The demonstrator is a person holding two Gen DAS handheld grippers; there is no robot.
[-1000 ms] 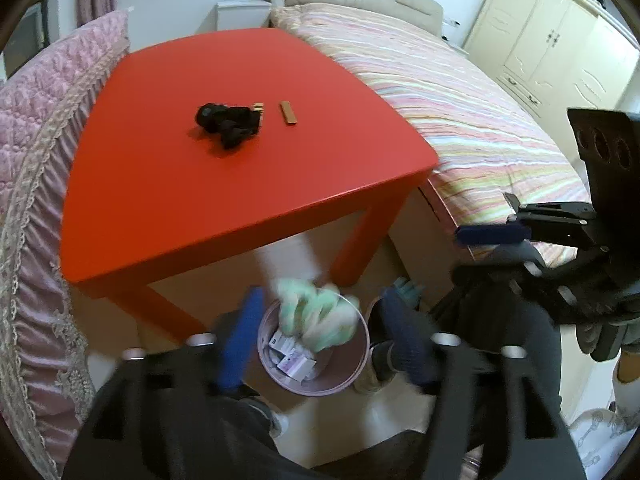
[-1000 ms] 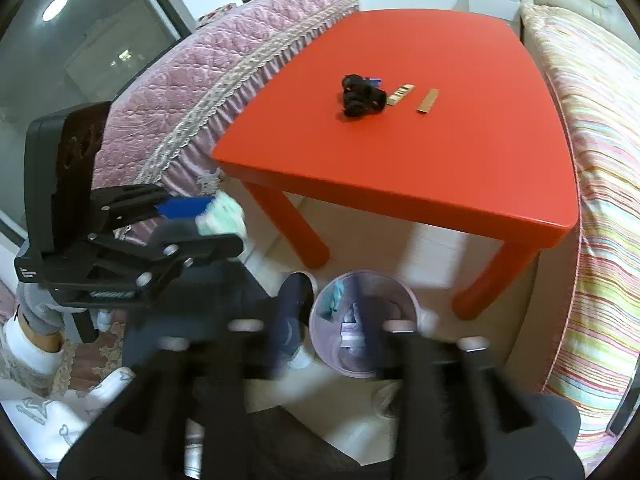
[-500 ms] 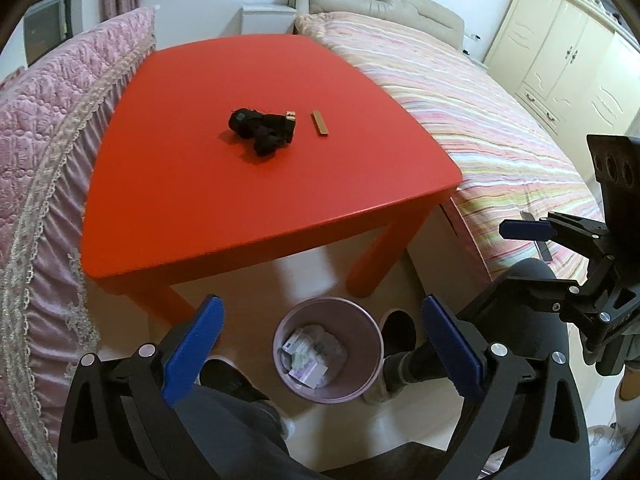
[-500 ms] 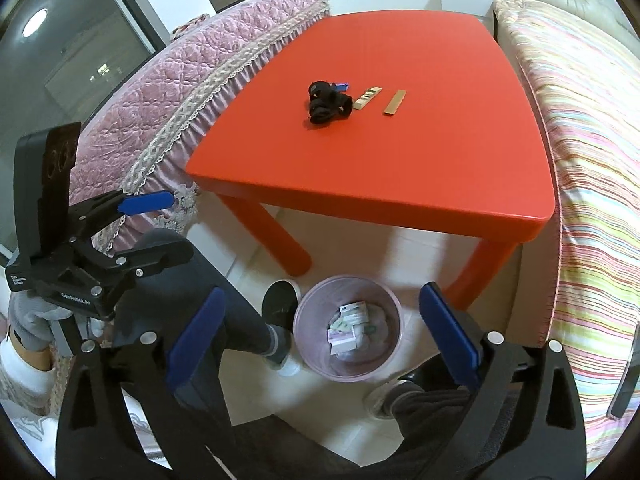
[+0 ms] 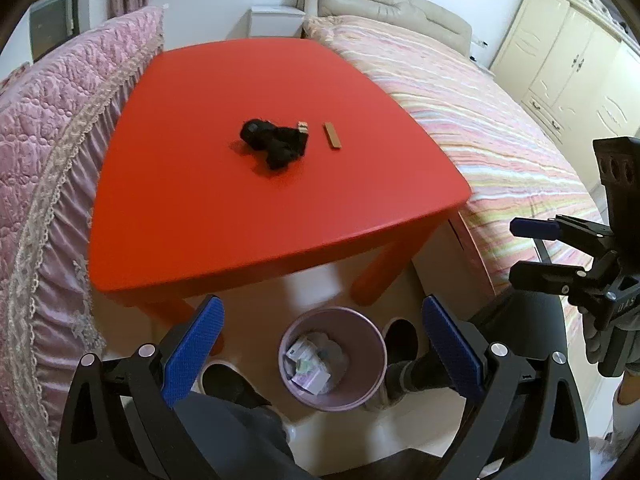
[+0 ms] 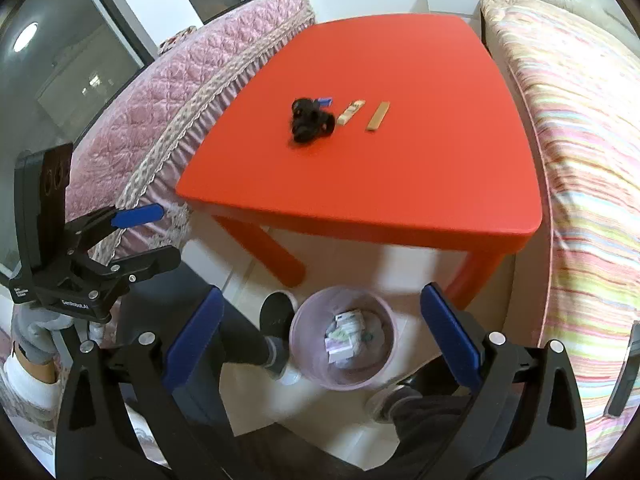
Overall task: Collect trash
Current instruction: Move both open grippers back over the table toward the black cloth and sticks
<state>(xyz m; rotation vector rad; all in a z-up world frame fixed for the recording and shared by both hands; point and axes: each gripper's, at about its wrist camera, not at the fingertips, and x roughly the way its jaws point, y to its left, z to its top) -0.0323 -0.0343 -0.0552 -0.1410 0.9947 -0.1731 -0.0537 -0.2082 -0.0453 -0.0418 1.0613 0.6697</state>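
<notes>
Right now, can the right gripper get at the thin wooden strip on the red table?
Probably yes. The right gripper is open and empty above the bin, and the wooden strip lies flat in bare space on the table, nothing between. It would have to travel forward over the table's near edge.

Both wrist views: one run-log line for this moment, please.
left gripper: open, empty | right gripper: open, empty | round pink bin: holds paper scraps | red table: black clump, two wooden sticks remain

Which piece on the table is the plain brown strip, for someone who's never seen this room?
Find the red table between the two beds. Near its middle lies a black crumpled clump; the brown strip is farthest from it, beyond a paler printed stick, flat and unmarked.
</notes>
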